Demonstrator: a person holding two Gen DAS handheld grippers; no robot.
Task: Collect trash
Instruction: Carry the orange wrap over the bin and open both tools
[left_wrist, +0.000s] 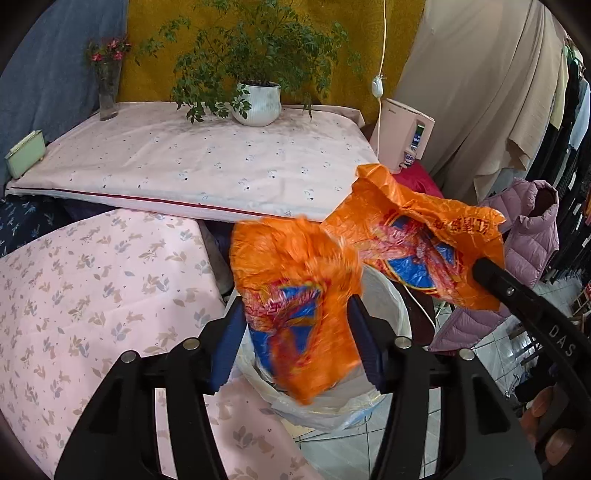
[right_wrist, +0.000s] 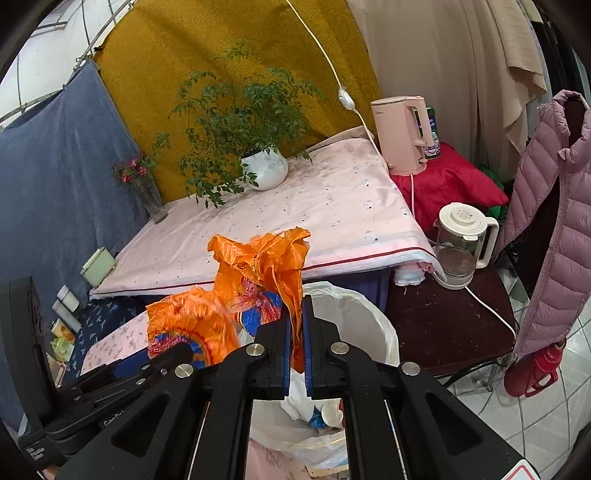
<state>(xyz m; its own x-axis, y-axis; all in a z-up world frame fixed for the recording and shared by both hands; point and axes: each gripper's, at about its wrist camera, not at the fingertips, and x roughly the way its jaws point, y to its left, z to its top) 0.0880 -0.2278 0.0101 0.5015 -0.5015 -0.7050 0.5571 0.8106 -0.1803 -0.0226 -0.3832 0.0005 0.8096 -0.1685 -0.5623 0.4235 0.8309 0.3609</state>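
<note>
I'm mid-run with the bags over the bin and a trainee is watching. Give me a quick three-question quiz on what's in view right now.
1. True or false: the right gripper is shut on an orange plastic bag.
2. What stands directly below both grippers? A) the lined trash bin B) the pink kettle C) the potted plant
3. Fill in: the second orange bag sits between the left gripper's open ____.

Key: 1 true; 2 A; 3 fingers.
</note>
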